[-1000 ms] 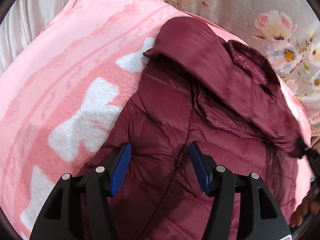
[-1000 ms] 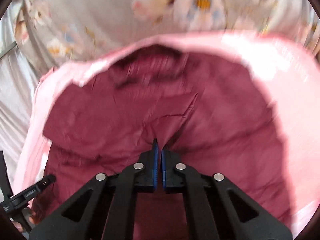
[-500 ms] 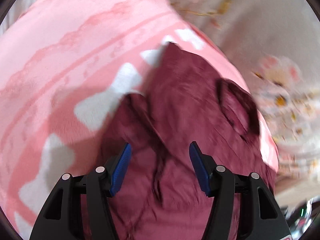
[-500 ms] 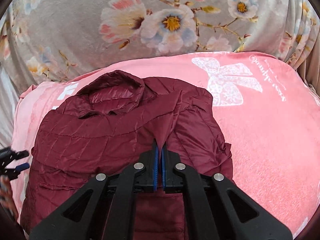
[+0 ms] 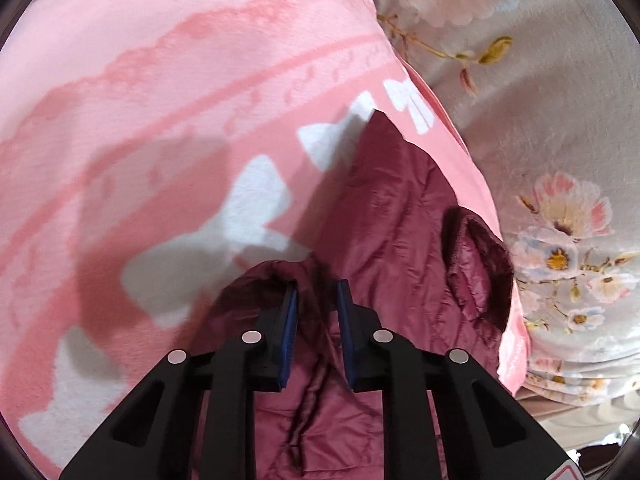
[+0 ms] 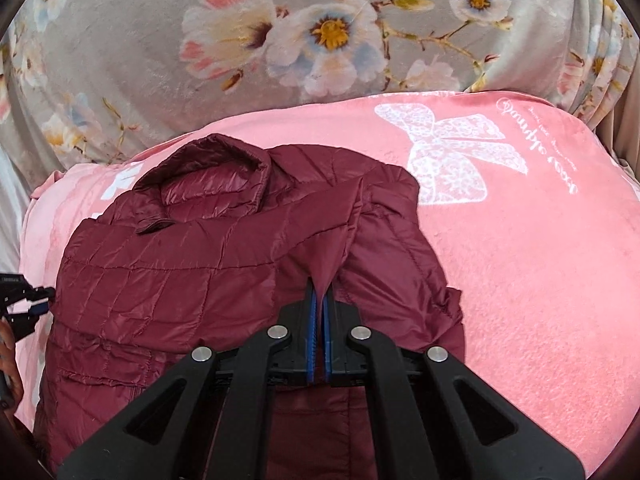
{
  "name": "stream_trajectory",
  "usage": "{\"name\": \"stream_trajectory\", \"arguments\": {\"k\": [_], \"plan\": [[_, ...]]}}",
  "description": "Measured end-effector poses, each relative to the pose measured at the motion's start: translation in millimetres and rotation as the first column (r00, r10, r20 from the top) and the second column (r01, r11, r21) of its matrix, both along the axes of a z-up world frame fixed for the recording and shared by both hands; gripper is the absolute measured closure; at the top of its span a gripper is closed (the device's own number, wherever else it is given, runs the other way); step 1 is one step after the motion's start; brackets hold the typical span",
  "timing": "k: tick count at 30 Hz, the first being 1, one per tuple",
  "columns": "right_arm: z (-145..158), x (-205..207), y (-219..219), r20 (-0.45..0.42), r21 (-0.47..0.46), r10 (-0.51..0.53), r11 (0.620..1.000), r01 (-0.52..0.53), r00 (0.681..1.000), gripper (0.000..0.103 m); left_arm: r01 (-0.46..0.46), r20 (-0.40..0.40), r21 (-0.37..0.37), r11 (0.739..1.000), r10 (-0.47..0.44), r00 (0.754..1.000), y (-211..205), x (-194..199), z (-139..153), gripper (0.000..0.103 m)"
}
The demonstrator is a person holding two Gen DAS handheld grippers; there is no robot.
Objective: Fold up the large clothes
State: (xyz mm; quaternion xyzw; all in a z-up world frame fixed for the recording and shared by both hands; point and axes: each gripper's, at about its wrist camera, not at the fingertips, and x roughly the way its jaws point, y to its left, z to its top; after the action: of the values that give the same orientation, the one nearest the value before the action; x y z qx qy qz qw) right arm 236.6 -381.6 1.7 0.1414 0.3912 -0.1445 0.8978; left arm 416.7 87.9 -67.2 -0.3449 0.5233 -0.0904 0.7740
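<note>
Left claw (image 5: 316, 292) closing on jacket (image 5: 400, 248) fold; right claw (image 6: 319, 300) pinching jacket.

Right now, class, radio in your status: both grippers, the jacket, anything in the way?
Right gripper shut on jacket fabric. Left gripper jaws just closing around a fold, contact unclear. Jacket on pink blanket, sleeve folded across. Nothing in the way.

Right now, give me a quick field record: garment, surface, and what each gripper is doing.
garment: dark red puffer jacket, partly folded, collar away from the camera
surface: pink blanket over a flowered cover
left gripper: jaws have just been closing, a jacket fold between the pads; a firm pinch is not clear
right gripper: shut on a pinched ridge of the jacket
fold: one side drawn over the body
</note>
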Motion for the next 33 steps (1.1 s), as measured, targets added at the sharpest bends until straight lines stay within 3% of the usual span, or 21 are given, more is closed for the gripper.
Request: {"name": "stream_trajectory", "arguments": {"k": [3, 4, 5, 9, 11, 12, 15, 18, 20, 21, 24, 26, 27, 30, 33], "plan": [[-1, 3, 5, -0.005, -0.014, 0.015, 1.0, -0.015, 1.0, 0.101, -0.002, -0.002, 0.039, 0.999, 0.002, 1.0, -3, 6, -1, 0.089], [0, 3, 5, 0.001, -0.014, 0.013, 1.0, -0.013, 1.0, 0.101, -0.01, 0.002, 0.052, 0.999, 0.01, 1.0, -2, 7, -2, 0.1], [2, 2, 4, 0.011, -0.013, 0.007, 1.0, -0.007, 1.0, 0.101, -0.019, 0.008, 0.072, 0.997, 0.018, 1.0, -1, 6, -2, 0.103], [12, -24, -5, 0.111, -0.005, -0.057, 0.998, 0.058, 0.992, 0.103, -0.062, 0.083, 0.162, 0.985, 0.049, 0.995, 3, -10, 9, 0.103], [1, -25, -2, 0.058, -0.026, -0.039, 0.999, 0.041, 0.998, 0.103, -0.058, 0.125, 0.234, 0.97, 0.029, 0.992, -2, -19, 14, 0.103], [-11, -23, 2, 0.005, -0.054, -0.023, 0.998, 0.023, 1.0, 0.103, -0.048, 0.139, 0.311, 0.949, 0.005, 0.99, -9, -24, 14, 0.103], [-45, -19, 4, -0.108, -0.041, 0.001, 0.999, -0.006, 0.994, 0.103, -0.01, 0.108, 0.409, 0.912, -0.038, 0.993, -23, -24, -1, 0.103], [-54, -17, 1, -0.125, -0.018, 0.009, 1.0, -0.011, 0.992, 0.103, -0.001, 0.106, 0.459, 0.888, -0.053, 0.993, -30, -26, -11, 0.103], [-52, -16, -1, -0.131, -0.004, 0.013, 1.0, -0.013, 0.991, 0.102, 0.001, 0.115, 0.516, 0.857, -0.07, 0.991, -37, -29, -8, 0.101], [-48, -18, -3, -0.134, 0.002, 0.011, 1.0, -0.011, 0.991, 0.1, 0.01, 0.105, 0.543, 0.839, -0.079, 0.991, -39, -30, -5, 0.098], [-25, -30, -3, -0.101, -0.015, -0.001, 1.0, 0.0, 0.995, 0.096, 0.035, 0.099, 0.564, 0.825, -0.109, 0.989, -38, -40, 9, 0.096], [-6, -35, 0, -0.055, -0.021, 0.002, 1.0, -0.004, 0.998, 0.084, 0.036, 0.117, 0.597, 0.802, -0.132, 0.984, -40, -51, 26, 0.095], [6, -34, 2, -0.025, -0.023, 0.009, 1.0, -0.01, 1.0, 0.076, 0.032, 0.132, 0.606, 0.795, -0.14, 0.981, -45, -55, 34, 0.09], [24, -18, 11, 0.017, -0.005, 0.051, 0.999, -0.051, 0.999, 0.073, 0.038, 0.185, 0.603, 0.797, -0.186, 0.965, -66, -60, 60, 0.065], [23, 6, 27, 0.017, 0.005, 0.094, 0.996, -0.094, 0.995, 0.073, 0.067, 0.218, 0.608, 0.791, -0.248, 0.944, -102, -59, 76, 0.059]]}}
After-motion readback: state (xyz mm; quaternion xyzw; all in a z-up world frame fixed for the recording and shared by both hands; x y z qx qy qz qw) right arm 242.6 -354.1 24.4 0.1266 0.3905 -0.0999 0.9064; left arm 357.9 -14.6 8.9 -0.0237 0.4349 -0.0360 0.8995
